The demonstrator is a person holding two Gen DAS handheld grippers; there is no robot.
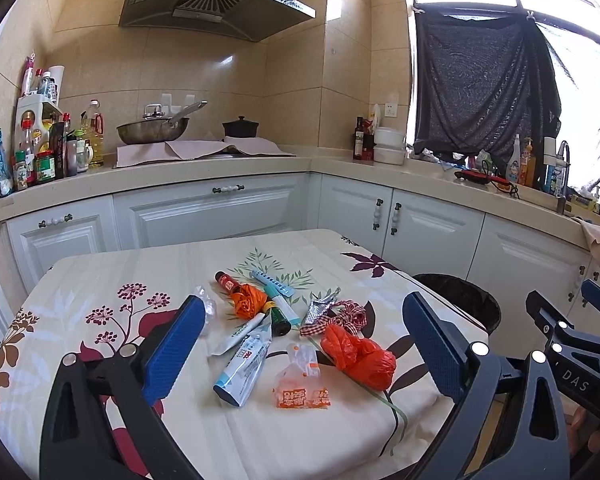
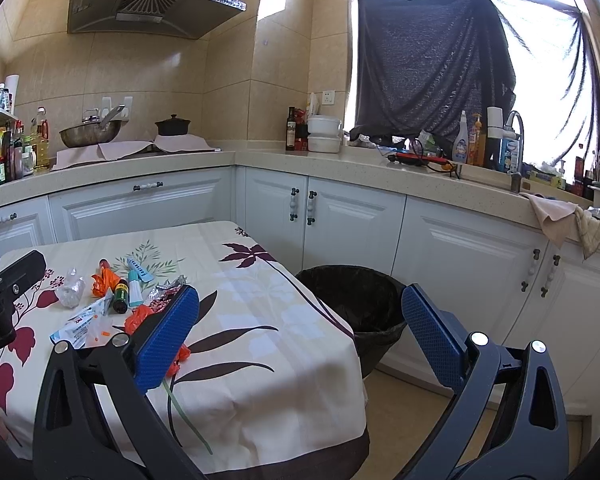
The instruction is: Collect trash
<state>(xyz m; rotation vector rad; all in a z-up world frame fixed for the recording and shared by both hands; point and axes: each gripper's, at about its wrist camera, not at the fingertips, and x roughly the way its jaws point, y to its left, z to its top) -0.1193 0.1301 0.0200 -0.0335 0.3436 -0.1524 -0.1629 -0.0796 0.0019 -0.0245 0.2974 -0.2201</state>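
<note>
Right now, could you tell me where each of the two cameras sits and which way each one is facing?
Left wrist view: sits on the left gripper, looking forward over the trash pile, including the orange bag on the table; both blue fingers show wide apart, with the right gripper at the right edge.
Right wrist view: sits on the right gripper, looking past the table's right corner toward the black bin; its open fingers show, with the left gripper at the left edge.
Shared: table, trash pile, bin, range hood.

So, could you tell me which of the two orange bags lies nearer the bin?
The larger orange bag at the table's near-right corner; the smaller one sits mid-pile, farther from the bin.
</note>
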